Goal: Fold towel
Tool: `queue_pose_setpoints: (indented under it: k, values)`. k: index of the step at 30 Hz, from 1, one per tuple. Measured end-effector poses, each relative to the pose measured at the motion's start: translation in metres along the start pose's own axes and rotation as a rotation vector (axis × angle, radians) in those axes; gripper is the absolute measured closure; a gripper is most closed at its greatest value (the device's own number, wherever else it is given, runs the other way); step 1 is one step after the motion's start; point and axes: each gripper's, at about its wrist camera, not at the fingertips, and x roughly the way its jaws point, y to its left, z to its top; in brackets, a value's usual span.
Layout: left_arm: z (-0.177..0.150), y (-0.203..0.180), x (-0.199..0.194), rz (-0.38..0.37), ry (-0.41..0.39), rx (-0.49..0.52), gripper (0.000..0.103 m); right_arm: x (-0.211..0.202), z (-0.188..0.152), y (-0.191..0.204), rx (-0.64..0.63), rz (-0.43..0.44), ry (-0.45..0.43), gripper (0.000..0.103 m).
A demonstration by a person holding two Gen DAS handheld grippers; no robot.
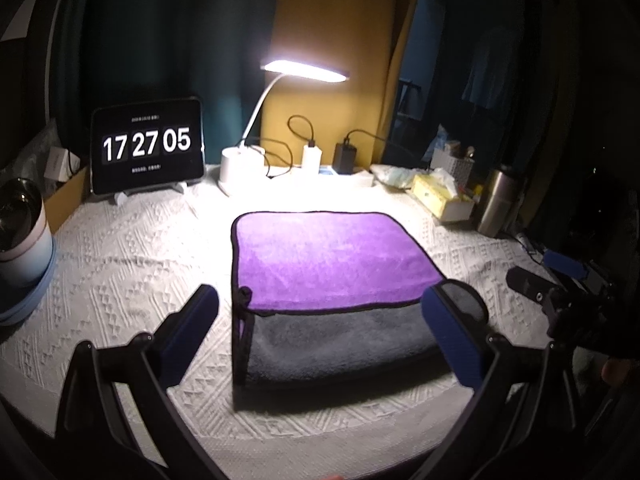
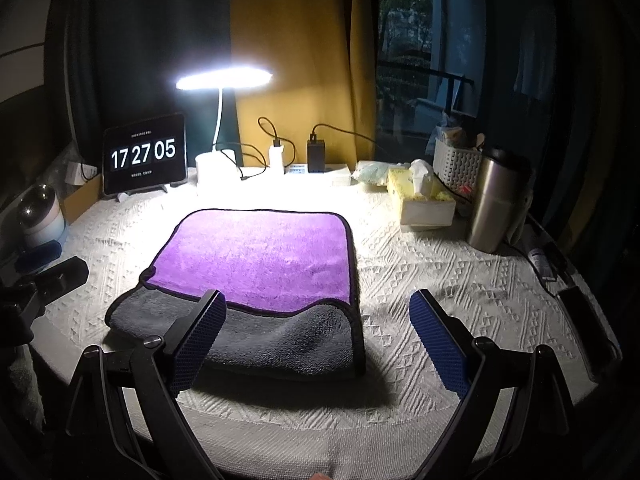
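Observation:
A towel, purple on one face and grey on the other with a dark hem, lies folded on the white textured tablecloth. The purple layer (image 1: pixel 328 260) lies over the grey layer (image 1: pixel 340 344), whose near strip shows. It also appears in the right wrist view (image 2: pixel 256 256). My left gripper (image 1: pixel 324 320) is open and empty, hovering above the towel's near edge, fingers on either side of it. My right gripper (image 2: pixel 320 328) is open and empty above the towel's near right corner. The right gripper also shows at the left wrist view's right edge (image 1: pixel 560 292).
At the table's back stand a tablet clock (image 1: pixel 146 150), a lit desk lamp (image 1: pixel 304 70), chargers with cables (image 1: pixel 346 158), a tissue box (image 2: pixel 424 196), a white basket (image 2: pixel 456 164) and a steel flask (image 2: pixel 494 200). A round white container (image 1: pixel 20 232) stands at the left.

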Motion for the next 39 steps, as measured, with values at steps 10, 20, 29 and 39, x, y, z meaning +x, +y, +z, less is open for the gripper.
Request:
queue_pose_setpoints:
  k: [10,20,29,39]
  values:
    - [-0.01,0.012,0.034,0.025,0.089,-0.024,0.001,0.032,-0.004,-0.013,0.009,0.002,0.069,0.008]
    - [-0.018,0.025,0.07,0.04,0.183,-0.042,0.012,0.064,-0.012,-0.027,0.029,0.013,0.14,0.012]
    - [-0.024,0.036,0.102,0.047,0.277,-0.069,0.037,0.095,-0.02,-0.039,0.036,0.042,0.209,0.024]
    - [-0.026,0.042,0.115,0.094,0.323,-0.066,0.057,0.114,-0.024,-0.043,0.007,0.066,0.25,0.039]
